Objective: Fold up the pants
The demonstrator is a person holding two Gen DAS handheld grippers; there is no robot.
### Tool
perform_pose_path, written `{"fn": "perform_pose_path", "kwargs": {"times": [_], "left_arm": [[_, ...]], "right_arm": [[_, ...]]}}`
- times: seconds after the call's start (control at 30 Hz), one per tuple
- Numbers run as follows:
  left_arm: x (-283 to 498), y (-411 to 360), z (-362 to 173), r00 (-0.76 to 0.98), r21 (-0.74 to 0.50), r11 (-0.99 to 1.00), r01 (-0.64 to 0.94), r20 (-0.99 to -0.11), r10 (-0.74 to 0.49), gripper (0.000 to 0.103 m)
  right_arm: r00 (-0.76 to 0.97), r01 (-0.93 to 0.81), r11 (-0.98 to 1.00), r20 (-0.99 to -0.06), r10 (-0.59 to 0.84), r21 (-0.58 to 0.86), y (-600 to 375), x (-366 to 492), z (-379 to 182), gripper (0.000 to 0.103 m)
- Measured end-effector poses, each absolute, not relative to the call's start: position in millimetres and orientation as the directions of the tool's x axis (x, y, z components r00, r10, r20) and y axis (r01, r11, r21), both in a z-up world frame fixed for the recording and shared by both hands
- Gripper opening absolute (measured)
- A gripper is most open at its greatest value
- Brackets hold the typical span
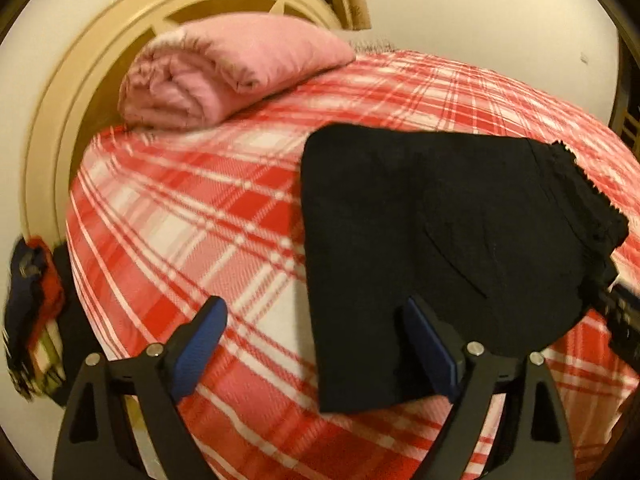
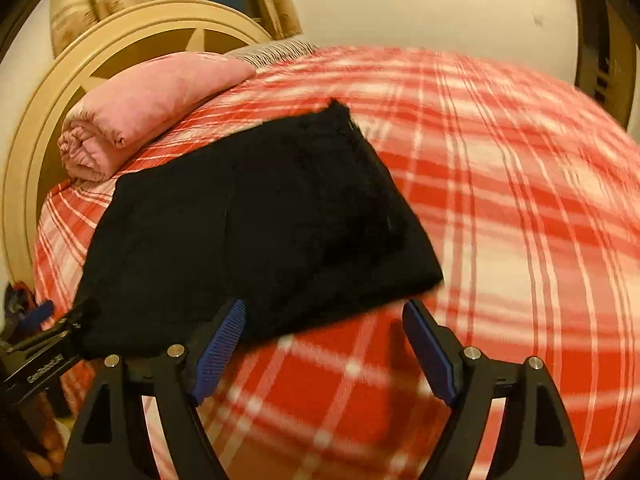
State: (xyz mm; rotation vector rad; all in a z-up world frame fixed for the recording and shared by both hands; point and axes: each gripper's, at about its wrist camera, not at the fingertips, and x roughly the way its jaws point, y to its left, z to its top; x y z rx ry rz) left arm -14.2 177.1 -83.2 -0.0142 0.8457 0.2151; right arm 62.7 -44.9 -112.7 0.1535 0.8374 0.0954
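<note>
At the far left of the bed, by the round headboard (image 1: 52, 128), sits a rolled pink blanket (image 1: 224, 72). The bed has a red and white checked cover (image 1: 180, 216). The left tool (image 1: 310, 330) is wide open and holds nothing. One of its blue fingers (image 1: 200, 344) is over the bare cover and the other is at the near edge of the black pants (image 1: 440, 240).

The pants lie flat on the bed, folded into a thick black shape. From the left tool they sit ahead and to the right. In the right view the same pants (image 2: 256, 216) sit ahead and to the left, with the long side running away toward the pink blanket. The right tool (image 2: 324, 328) is wide open too and holds nothing. Its left finger (image 2: 224, 340) is right at the near edge of the pants.

So the pants lie between the two tools, and both are about as near. I think the next fold goes from the near edge toward the far end
</note>
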Motion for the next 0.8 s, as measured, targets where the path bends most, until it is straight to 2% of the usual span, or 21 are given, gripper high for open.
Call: {"fn": "perform_pose_path", "kwargs": {"times": [0.1, 0.2, 0.3, 0.33, 0.47, 0.57, 0.67, 0.8], "left_arm": [[-23, 170, -91, 0.626, 0.038, 0.985, -0.169, -0.768, 0.137, 0.092], [-40, 160, -94, 0.652, 0.065, 0.982, -0.175, -0.740, 0.165, 0.093], [-46, 155, -103, 0.615, 0.055, 0.985, -0.162, -0.775, 0.144, 0.101], [-46, 153, -109, 0.587, 0.056, 0.987, -0.148, -0.799, 0.133, 0.101], [-64, 148, -103, 0.615, 0.070, 0.990, -0.122, -0.778, 0.131, 0.101], [-81, 144, -86, 0.662, 0.110, 0.987, -0.120, -0.731, 0.163, 0.101], [-103, 143, -58, 0.726, 0.092, 0.989, -0.114, -0.672, 0.146, 0.101], [-130, 138, -13, 0.809, 0.112, 0.988, -0.105, -0.569, 0.150, 0.103]], "right_arm": [[0.620, -0.027, 0.993, -0.778, 0.105, 0.113, -37, 49, -125, 0.082], [0.662, -0.065, 0.998, -0.749, 0.024, -0.026, -21, 26, -127, 0.084], [0.645, -0.045, 0.999, -0.763, 0.035, 0.007, -23, 17, -128, 0.084], [0.637, -0.039, 0.999, -0.770, 0.039, 0.018, -26, 16, -127, 0.084], [0.633, -0.030, 0.999, -0.773, 0.040, 0.027, -29, 1, -117, 0.084], [0.669, -0.033, 0.999, -0.741, 0.054, 0.043, -28, -18, -101, 0.084], [0.724, -0.030, 0.999, -0.688, 0.052, 0.044, -29, -41, -76, 0.084], [0.820, -0.038, 0.998, -0.569, 0.060, 0.051, -32, -80, -32, 0.085]]}}
